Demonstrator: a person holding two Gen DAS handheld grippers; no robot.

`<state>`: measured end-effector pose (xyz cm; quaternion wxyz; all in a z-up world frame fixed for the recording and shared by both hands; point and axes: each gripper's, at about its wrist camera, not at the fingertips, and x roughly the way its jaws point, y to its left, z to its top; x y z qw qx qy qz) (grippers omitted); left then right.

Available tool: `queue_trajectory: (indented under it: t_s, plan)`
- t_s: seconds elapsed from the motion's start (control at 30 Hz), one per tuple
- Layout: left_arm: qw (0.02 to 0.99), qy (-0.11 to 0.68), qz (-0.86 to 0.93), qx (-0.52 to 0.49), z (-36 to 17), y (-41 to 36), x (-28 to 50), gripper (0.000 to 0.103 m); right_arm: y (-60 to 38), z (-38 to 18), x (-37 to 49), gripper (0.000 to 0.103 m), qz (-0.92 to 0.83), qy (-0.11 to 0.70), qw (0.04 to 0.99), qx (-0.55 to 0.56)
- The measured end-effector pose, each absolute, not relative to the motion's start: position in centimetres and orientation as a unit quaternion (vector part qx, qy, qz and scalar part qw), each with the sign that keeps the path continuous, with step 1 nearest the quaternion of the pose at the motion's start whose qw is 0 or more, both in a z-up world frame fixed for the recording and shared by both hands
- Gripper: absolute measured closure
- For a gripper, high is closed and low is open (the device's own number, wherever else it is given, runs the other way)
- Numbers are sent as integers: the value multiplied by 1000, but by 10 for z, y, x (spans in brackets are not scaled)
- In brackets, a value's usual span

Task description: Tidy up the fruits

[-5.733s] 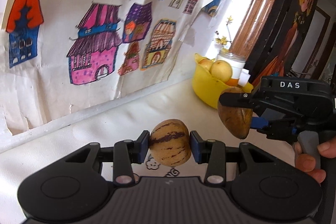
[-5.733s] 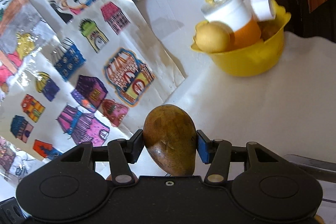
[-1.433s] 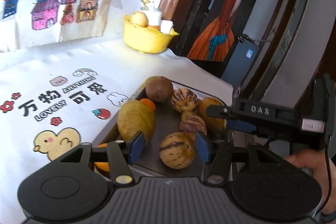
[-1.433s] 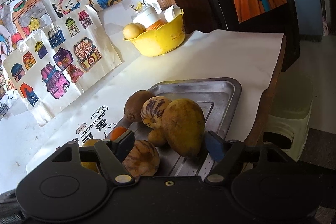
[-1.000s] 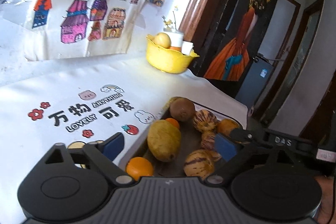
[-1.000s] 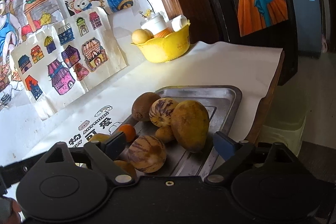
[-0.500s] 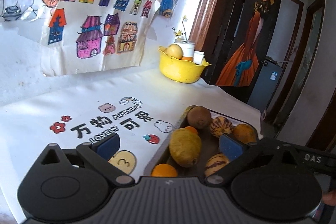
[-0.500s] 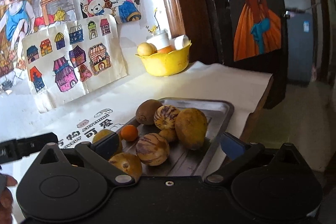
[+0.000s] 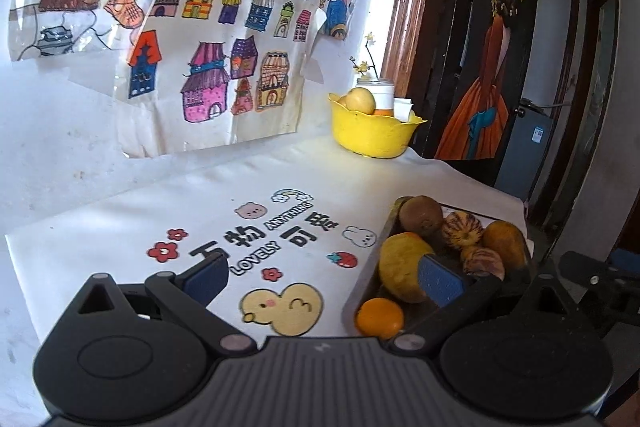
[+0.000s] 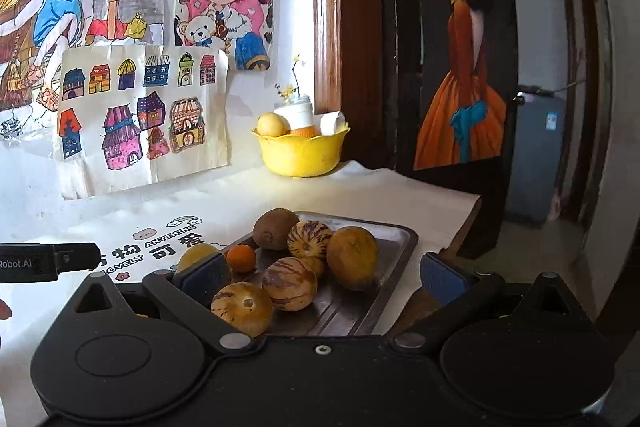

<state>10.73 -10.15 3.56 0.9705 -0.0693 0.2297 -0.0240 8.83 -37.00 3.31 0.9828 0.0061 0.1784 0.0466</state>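
Left gripper (image 9: 322, 277): fingers spread wide, nothing between the blue pads; held above the printed tablecloth (image 9: 256, 203), left of the tray.
Right gripper (image 10: 322, 275): fingers spread wide, holding nothing; held above the near end of the tray.
Metal tray (image 10: 394, 237): on the tablecloth near the table's right edge, carrying all the loose fruit.
Kiwi (image 10: 274, 229): far left corner of the tray, touching a striped pepino melon (image 10: 310, 239).
Mango (image 10: 352, 257): right of the fruit cluster, resting against the striped melon.
Near striped pepino melon (image 10: 290, 283): middle of the tray, a paler one (image 10: 242, 307) just in front of it.
Small orange (image 10: 241, 258): left side of the tray, beside a yellow mango (image 10: 196, 255) partly hidden by the right gripper's left pad.
Second small orange (image 9: 379, 318): near left corner of the tray in the left wrist view.
Yellow bowl (image 10: 300, 151): far end of the table by the wall, well apart from the tray, holding a pale yellow fruit (image 10: 272, 125) and a white jar (image 10: 298, 113).
House drawings (image 10: 140, 119): paper sheet on the wall behind the table.
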Motion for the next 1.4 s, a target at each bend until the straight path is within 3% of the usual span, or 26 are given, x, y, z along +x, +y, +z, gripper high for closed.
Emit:
queue_trajectory:
  t_s: [0.77,1.4]
  plan:
    - [976,209,-19,-55,37,-68,65,0,-316,40,20,1,45,126,990,-32]
    - [977,207,-17,-52,30,-59,48,0,-308,20,-6,1,32,105,994,1]
